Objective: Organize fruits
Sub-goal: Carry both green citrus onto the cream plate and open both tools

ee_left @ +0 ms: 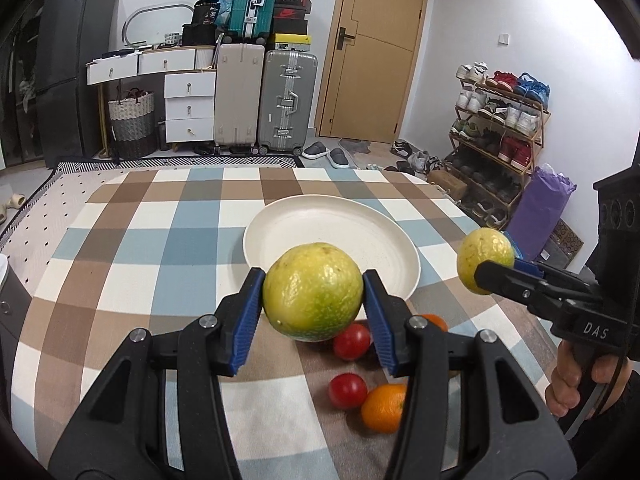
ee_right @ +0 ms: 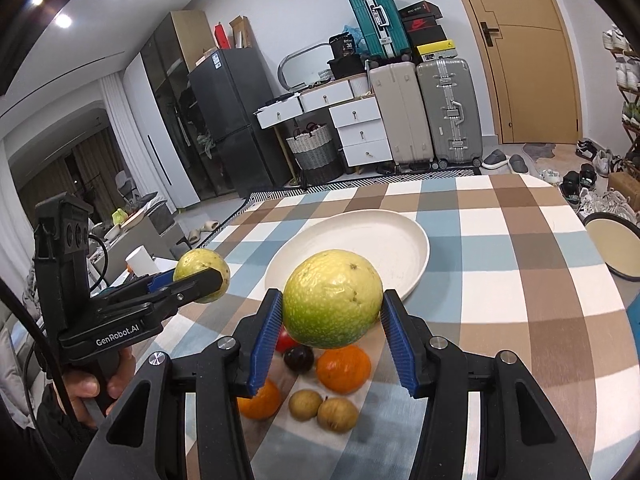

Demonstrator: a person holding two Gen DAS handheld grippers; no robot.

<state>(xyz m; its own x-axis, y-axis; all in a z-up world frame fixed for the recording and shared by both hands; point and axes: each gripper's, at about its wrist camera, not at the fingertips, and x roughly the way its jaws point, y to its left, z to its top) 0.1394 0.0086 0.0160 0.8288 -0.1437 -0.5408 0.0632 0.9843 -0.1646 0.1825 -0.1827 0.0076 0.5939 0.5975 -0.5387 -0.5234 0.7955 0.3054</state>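
home entryway, suitcases [ee_left: 286, 100], shoe rack [ee_left: 496, 136], fridge [ee_right: 224, 120]

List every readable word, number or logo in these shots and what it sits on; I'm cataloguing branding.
"DAS" on the right hand-held gripper, on its body.
"GenRobot.AI" on the left hand-held gripper, on its body.
"36" on the black bag on the dresser.
A swoosh logo on the red shoebox.
Other shoebox labels and the fridge sticker are too small to read.
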